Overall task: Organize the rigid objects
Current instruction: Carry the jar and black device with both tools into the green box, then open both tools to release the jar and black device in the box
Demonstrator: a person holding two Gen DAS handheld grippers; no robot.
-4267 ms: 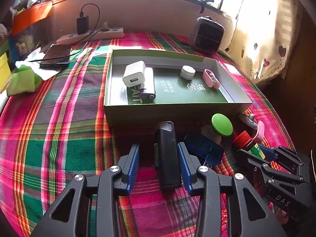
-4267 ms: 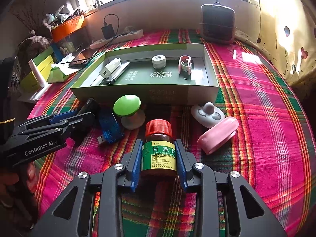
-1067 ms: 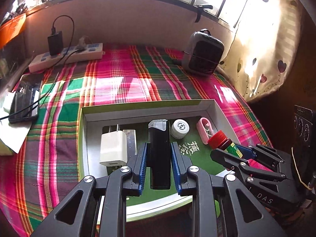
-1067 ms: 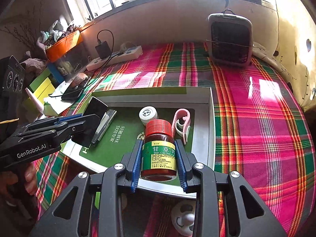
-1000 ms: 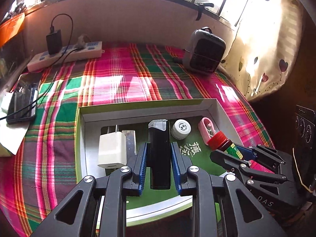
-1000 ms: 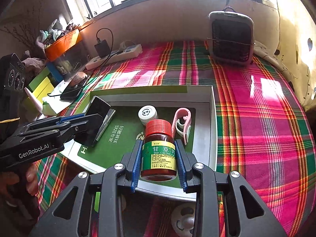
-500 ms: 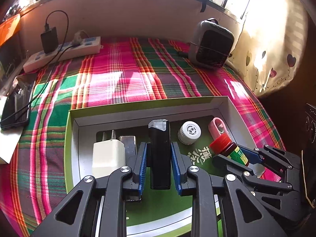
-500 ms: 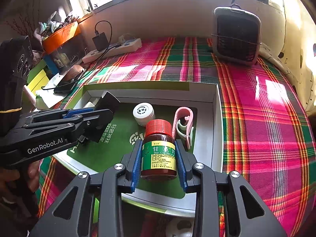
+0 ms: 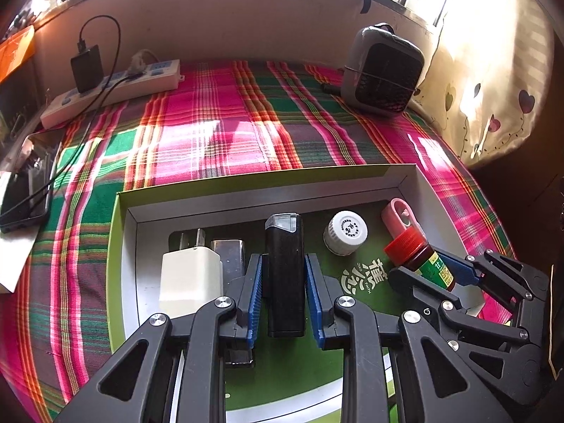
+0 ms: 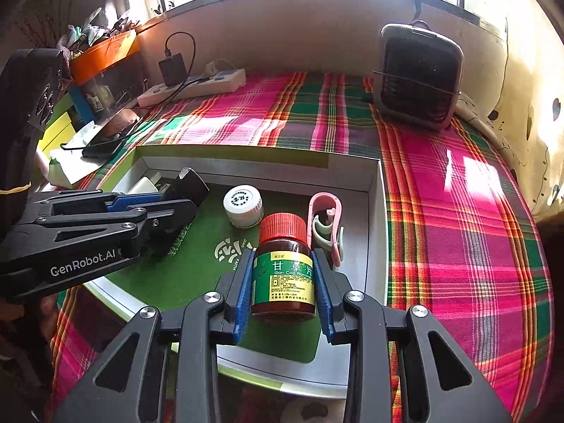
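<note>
The cloth (image 9: 218,134) is a plaid of pink, green and grey with orange and white lines. The box (image 10: 373,218) has a lime-green rim, grey walls and a dark green floor with white characters. The bottle (image 10: 283,268) is brown glass with a red cap and a green and yellow label. The lighter (image 9: 284,271) is black, the charger (image 9: 190,278) white, the clip (image 10: 326,225) pink.

"GenRobot.AI" on left gripper (image 10: 183,199), "Gan Cao Pian" (green label) on bottle (image 10: 283,275)
</note>
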